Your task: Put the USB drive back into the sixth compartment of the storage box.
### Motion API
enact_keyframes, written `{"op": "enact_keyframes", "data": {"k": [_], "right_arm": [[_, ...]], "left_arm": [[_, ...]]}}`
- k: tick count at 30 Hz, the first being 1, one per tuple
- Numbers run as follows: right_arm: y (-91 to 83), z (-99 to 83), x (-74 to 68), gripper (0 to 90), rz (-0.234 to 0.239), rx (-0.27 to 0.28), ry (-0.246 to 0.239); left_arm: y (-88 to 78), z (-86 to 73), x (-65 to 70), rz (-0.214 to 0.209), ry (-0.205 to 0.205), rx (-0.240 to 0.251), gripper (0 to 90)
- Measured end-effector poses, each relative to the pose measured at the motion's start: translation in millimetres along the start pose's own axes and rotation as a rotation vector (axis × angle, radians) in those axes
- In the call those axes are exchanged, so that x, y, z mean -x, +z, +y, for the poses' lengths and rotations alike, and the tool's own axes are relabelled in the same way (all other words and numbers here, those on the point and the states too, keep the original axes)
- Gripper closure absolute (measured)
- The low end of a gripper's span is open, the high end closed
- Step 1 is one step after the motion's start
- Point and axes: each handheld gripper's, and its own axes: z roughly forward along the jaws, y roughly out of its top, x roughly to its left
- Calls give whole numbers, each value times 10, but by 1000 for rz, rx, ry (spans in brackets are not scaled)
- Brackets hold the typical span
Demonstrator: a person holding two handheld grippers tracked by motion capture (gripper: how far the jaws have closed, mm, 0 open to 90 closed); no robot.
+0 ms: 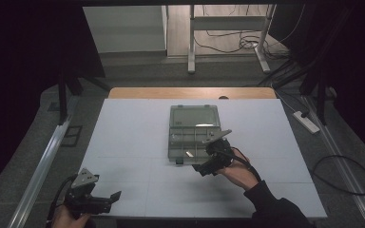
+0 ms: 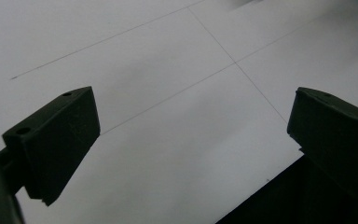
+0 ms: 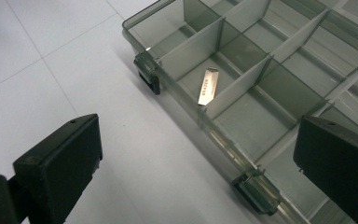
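Where the high view looks down on the white surface (image 1: 138,142), a clear smoky plastic organizer box (image 1: 193,134) lies open near the middle, its lid folded back toward the far side. A small metal clip (image 1: 189,154) lies in a near compartment. The right gripper (image 1: 208,167) hovers at the box's near right corner, held by the right hand (image 1: 237,173) in a dark sleeve, fingers spread with nothing between them. The left gripper (image 1: 111,198) sits well apart at the near left edge of the surface, fingers also apart and empty. Beyond the surface run a wooden edge (image 1: 190,92), a white frame's legs (image 1: 192,42), loose cables (image 1: 247,42) and a power strip (image 1: 306,122) on the floor to the right.

In the left gripper view, the two black fingers (image 2: 56,135) stand wide open over bare white surface (image 2: 177,116) crossed by thin seam lines; the surface's edge cuts off to darkness at the lower right.

In the right gripper view, the fingers (image 3: 60,158) are likewise wide apart and hold nothing. Between and beyond them lies the organizer box (image 3: 242,112) with its dividers and two latches (image 3: 149,74) on the near wall. The clip (image 3: 208,87) rests flat in a front-row compartment, tilted against a divider; it bears stamped lettering, too small to read surely.
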Motion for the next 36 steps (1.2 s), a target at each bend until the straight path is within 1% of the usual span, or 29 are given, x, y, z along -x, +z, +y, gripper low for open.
{"op": "enact_keyframes", "data": {"k": [6, 18, 25, 30, 36], "right_arm": [[-56, -43, -27, 14, 2, 6, -11], [-182, -128, -41, 11, 2, 29, -3], [-262, -171, -36, 8, -3, 33, -3], [-333, -210, -35, 8, -13, 46, -1], [-387, -258, -33, 8, -26, 47, 3]], "left_arm": [[0, 0, 1, 0, 0, 0, 24], [1, 0, 1, 0, 0, -1, 23], [1, 0, -1, 0, -1, -2, 24], [2, 1, -1, -1, -1, -2, 24], [2, 1, -1, 0, -2, -3, 24]]}}
